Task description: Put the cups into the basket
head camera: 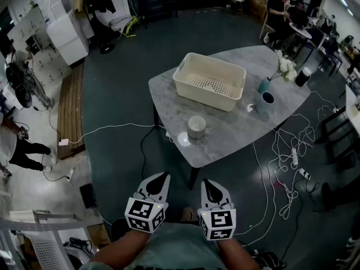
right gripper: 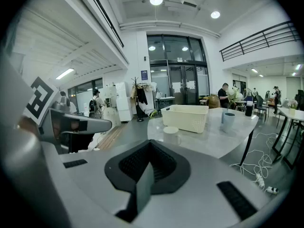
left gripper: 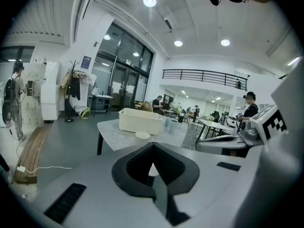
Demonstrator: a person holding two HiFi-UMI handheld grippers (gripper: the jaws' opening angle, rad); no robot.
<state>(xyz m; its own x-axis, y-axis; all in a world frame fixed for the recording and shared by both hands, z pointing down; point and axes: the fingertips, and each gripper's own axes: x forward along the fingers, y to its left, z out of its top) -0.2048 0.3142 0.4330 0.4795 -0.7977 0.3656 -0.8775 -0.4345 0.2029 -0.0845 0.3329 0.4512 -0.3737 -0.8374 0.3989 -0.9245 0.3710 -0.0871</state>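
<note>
A cream slotted basket [head camera: 209, 80] stands at the far side of a grey marble table [head camera: 236, 131]. A pale cup [head camera: 196, 126] sits near the table's front edge, beside a clear round lid [head camera: 184, 139]. A grey-blue cup [head camera: 268, 98] stands right of the basket. My left gripper [head camera: 159, 180] and right gripper [head camera: 211, 187] hover side by side in front of the table, well short of it, both shut and empty. The left gripper view shows its closed jaws [left gripper: 153, 146] under the basket [left gripper: 140, 120]. The right gripper view shows the right gripper's closed jaws [right gripper: 150, 143], the pale cup [right gripper: 171, 131] and the basket [right gripper: 186, 117].
A teal vase with white flowers [head camera: 281, 72] and a dark cylinder [head camera: 303, 76] stand at the table's right end. White cables and power strips [head camera: 292, 162] litter the floor to the right. A wooden bench [head camera: 70, 108] lies left. People sit at a table [head camera: 287, 13] behind.
</note>
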